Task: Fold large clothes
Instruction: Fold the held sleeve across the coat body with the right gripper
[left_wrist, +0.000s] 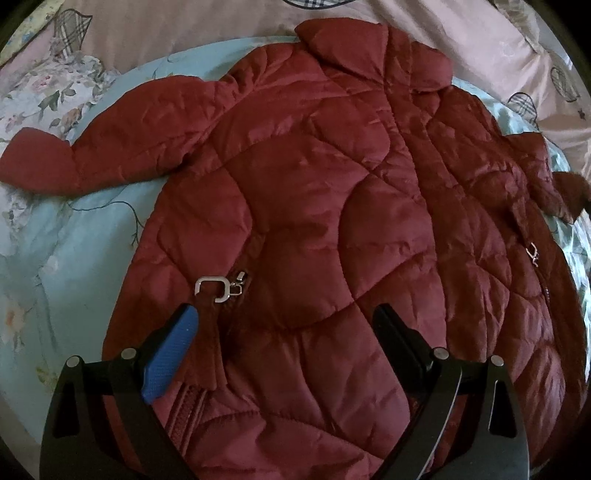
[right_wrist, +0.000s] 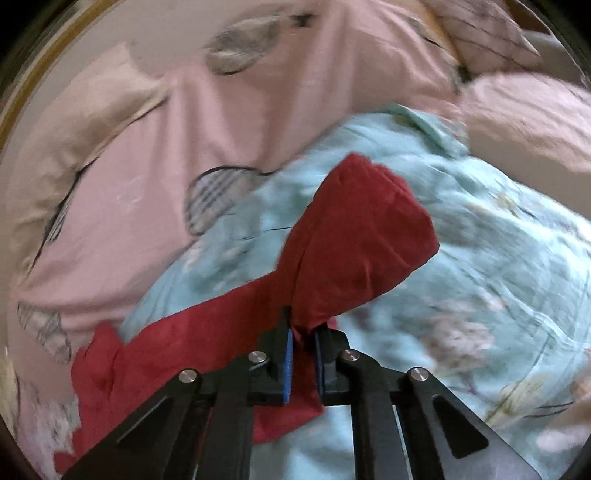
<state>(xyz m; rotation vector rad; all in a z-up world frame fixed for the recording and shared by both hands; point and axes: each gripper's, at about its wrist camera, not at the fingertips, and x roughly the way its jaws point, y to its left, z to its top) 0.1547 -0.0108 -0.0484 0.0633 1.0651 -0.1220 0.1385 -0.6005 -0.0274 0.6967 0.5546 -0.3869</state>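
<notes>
No readable text, label, brand name, number or sign is seen in either view. The quilted red jacket (left_wrist: 295, 221) carries no legible tag or logo, and its metal zipper pull (left_wrist: 212, 290) is unmarked. The bedding is printed only with flowers and checked balloon shapes, without lettering. The right wrist view is blurred, so any small print there cannot be made out.

The left wrist camera looks steeply down over its hand-held gripper (left_wrist: 284, 321) onto the red quilted jacket (left_wrist: 314, 206) spread on the bed. The right wrist camera looks lower and closer along its hand-held gripper (right_wrist: 303, 334). Both show the jacket and turquoise floral quilt (left_wrist: 85, 251).
</notes>
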